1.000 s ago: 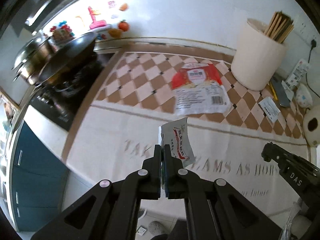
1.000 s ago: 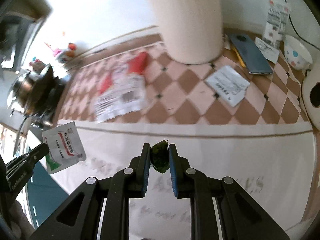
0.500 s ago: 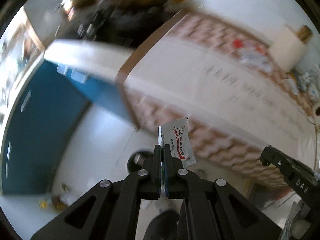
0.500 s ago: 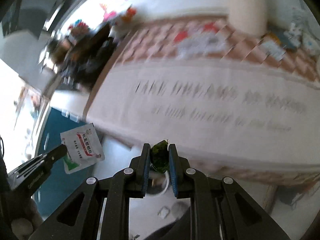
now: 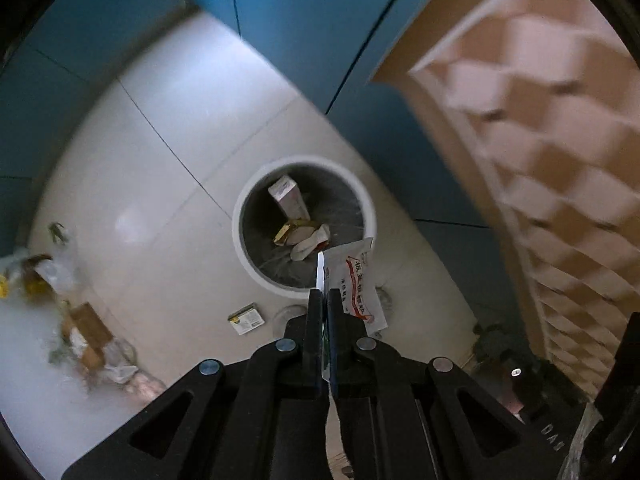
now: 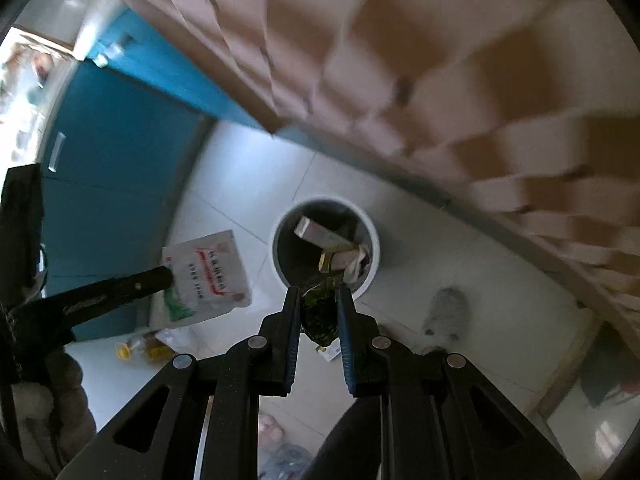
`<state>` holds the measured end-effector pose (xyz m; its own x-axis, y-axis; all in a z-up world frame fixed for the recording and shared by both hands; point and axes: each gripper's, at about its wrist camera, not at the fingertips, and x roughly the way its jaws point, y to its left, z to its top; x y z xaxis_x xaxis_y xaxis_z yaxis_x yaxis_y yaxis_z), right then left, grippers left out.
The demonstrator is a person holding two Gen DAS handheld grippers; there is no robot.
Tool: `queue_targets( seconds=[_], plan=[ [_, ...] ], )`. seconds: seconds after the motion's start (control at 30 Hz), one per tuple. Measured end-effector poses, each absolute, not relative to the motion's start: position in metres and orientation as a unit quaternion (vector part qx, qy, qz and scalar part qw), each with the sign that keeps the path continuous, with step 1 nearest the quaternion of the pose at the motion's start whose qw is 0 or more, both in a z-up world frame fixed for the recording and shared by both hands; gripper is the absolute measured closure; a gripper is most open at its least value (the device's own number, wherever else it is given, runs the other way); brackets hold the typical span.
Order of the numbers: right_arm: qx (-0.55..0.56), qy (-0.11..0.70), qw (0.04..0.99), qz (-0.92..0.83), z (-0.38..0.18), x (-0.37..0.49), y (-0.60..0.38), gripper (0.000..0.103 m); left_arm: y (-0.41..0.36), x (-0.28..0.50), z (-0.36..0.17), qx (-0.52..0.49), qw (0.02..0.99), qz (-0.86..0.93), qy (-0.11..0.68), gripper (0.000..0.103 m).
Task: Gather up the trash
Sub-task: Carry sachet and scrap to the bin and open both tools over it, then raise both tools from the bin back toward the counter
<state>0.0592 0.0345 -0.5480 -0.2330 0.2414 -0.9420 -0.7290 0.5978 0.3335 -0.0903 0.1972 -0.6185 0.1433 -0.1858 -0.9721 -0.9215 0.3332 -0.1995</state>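
A: Where's the trash right now?
B: Left tongs [image 5: 325, 298] are clamped tight on a white packet [image 5: 356, 284]; right tongs [image 6: 318, 308] pinch a dark green scrap [image 6: 318, 314], only a little apart. Both point down over the round bin [image 5: 240, 240] on the floor.
A: Bin's got stuff?
B: Yep, a carton [image 5: 288, 198] and wrappers.

The floor [image 5: 168, 184] has big pale shiny tiles. Blue cupboard doors [image 5: 304, 20] stand beside it. A brown and white checked cloth [image 6: 460, 92] hangs nearby, blurry.
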Motion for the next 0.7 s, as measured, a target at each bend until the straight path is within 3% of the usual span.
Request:
queue_targets(
  seconds=[0.3, 0.37, 0.43, 0.47, 0.5, 0.57, 0.63, 0.7],
  plan=[
    [-0.212, 0.702, 0.545, 0.407, -0.75, 0.038, 0.075, 0.083, 0.206, -0.098, -0.774, -0.5, 0.542, 0.319, 0.596, 0.094],
    [-0.22, 0.706, 0.535, 0.409, -0.777, 0.035, 0.081, 0.081, 0.204, -0.101, -0.786, -0.495, 0.539, 0.327, 0.599, 0.071],
    [-0.231, 0.709, 0.526, 0.409, -0.797, 0.034, 0.086, 0.079, 0.202, -0.109, -0.79, -0.487, 0.539, 0.343, 0.596, 0.023],
    [-0.239, 0.712, 0.52, 0.407, -0.807, 0.034, 0.088, 0.077, 0.2, -0.112, -0.787, -0.478, 0.541, 0.354, 0.595, 0.018],
    [-0.242, 0.715, 0.516, 0.405, -0.813, 0.034, 0.088, 0.073, 0.201, -0.114, -0.783, -0.47, 0.541, 0.361, 0.597, 0.012],
    [-0.25, 0.713, 0.517, 0.402, -0.817, 0.035, 0.086, 0.041, 0.199, -0.118, -0.775, -0.458, 0.538, 0.373, 0.602, 0.005],
    [-0.259, 0.703, 0.527, 0.402, -0.812, 0.037, 0.085, 0.034, 0.197, -0.121, -0.763, -0.441, 0.541, 0.388, 0.602, 0.004],
    [-0.278, 0.688, 0.538, 0.401, -0.8, 0.037, 0.084, 0.019, 0.198, -0.123, -0.747, -0.42, 0.546, 0.405, 0.602, 0.004]
  ],
)
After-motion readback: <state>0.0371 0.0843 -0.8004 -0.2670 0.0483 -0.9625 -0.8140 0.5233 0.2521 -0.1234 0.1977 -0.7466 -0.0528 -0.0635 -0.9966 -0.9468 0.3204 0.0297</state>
